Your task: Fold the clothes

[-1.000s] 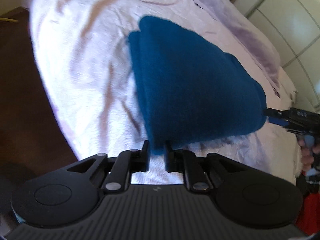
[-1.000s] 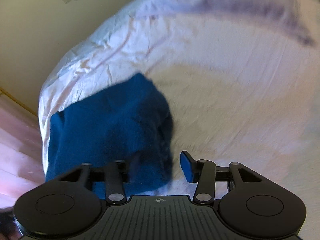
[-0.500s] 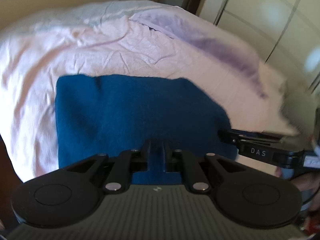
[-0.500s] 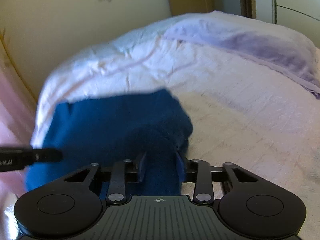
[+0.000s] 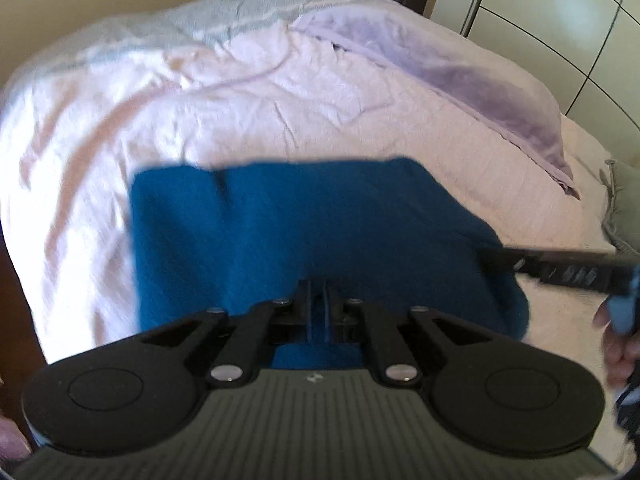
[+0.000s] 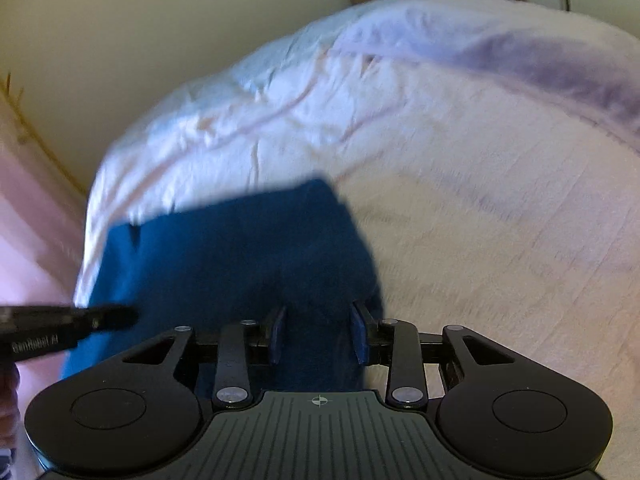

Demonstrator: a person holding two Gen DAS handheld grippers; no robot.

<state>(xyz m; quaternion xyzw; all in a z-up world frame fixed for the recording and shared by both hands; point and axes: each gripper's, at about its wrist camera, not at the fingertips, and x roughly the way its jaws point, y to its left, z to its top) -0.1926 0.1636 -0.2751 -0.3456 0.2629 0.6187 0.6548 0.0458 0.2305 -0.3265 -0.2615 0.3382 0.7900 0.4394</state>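
The dark blue fleecy folded garment [image 5: 304,236] lies on the pale pink crinkled bedspread [image 5: 248,100] near the bed's near left corner, its far edge straight and its right side rounded into a thick fold. The left hand-held gripper [image 5: 318,304] is pinched tight on the near edge of the blue cloth, the jaws almost meeting with a thin strip of fabric between them. The right hand-held gripper [image 6: 318,332] stands with its jaws parted around a thick bunch of the same cloth at the right-hand fold; the blue pads [image 6: 277,332] sit at either side of the fabric, but whether they press it or merely straddle it cannot be told from these blurred views.

The step in hand looks like setting down or squaring the folded bundle. To do it well, both near corners should come down level, so the layers stay stacked and the far edge stays straight. The left grip should hold until the cloth rests flat, then release without dragging the top layer back. The right one, if loose, is best drawn straight back out of the fold, low and slowly, since fleece clings and could pull the fold open. A lilac blanket [image 5: 480,80] lies well apart at the far side and need not be disturbed
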